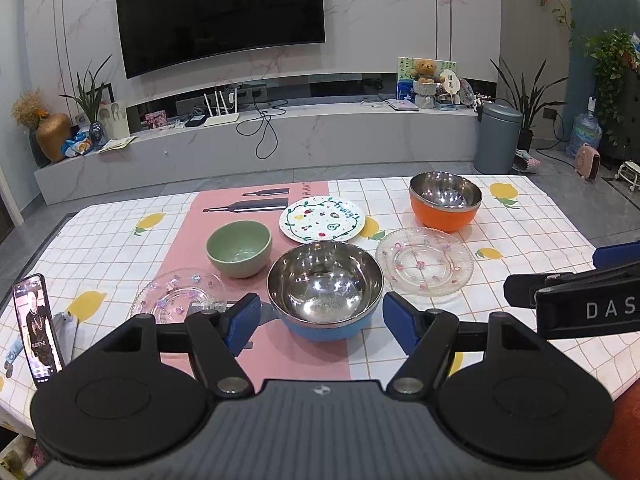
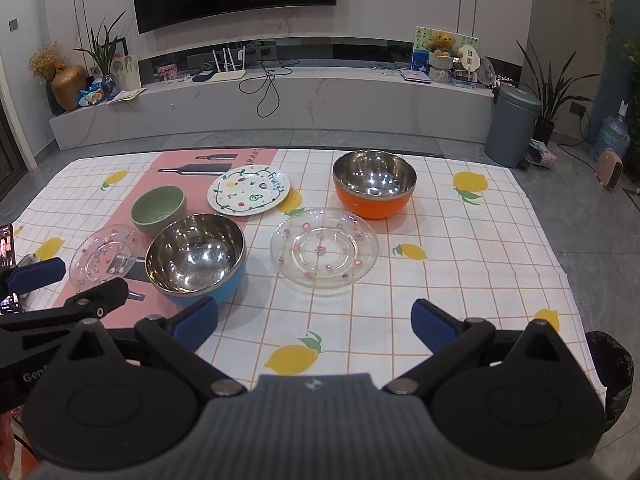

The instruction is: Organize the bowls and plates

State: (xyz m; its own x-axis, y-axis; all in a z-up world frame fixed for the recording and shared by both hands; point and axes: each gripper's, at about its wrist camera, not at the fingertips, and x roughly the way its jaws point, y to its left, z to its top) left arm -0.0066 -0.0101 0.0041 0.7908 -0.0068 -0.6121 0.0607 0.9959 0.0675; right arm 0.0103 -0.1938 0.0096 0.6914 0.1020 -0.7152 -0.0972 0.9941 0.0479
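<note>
A phone [image 1: 38, 326] stands up near the left edge of the tabletop [image 1: 540, 216], which has a cloth with yellow lemons on it. Next to the phone lies a clear glass plate [image 1: 176, 296] with little coloured dots. Just behind that plate sits a green bowl [image 1: 239, 248], empty and right way up.

In the middle, close to the near edge, is a shiny metal bowl with a blue outside [image 1: 324, 292]. The left tool [image 1: 316, 318] hangs just in front of this blue bowl. Its two blue fingers [image 1: 242, 320] are wide apart, one on each side of the bowl, and they hold nothing. I cannot tell if they touch it.

Behind the blue bowl lies a white plate [image 1: 322, 220] with small painted fruits and a green ring. It is flat, toward the far edge.

To the right is a second clear glass plate [image 2: 324, 248] with pink flowers. Behind it stands a metal bowl with an orange outside [image 2: 374, 188], nearer the far right corner.

The right tool [image 2: 314, 324] hangs over the near edge, in front of the flowered glass plate and apart from it. Its fingers are wide apart too, with nothing in between.
</note>
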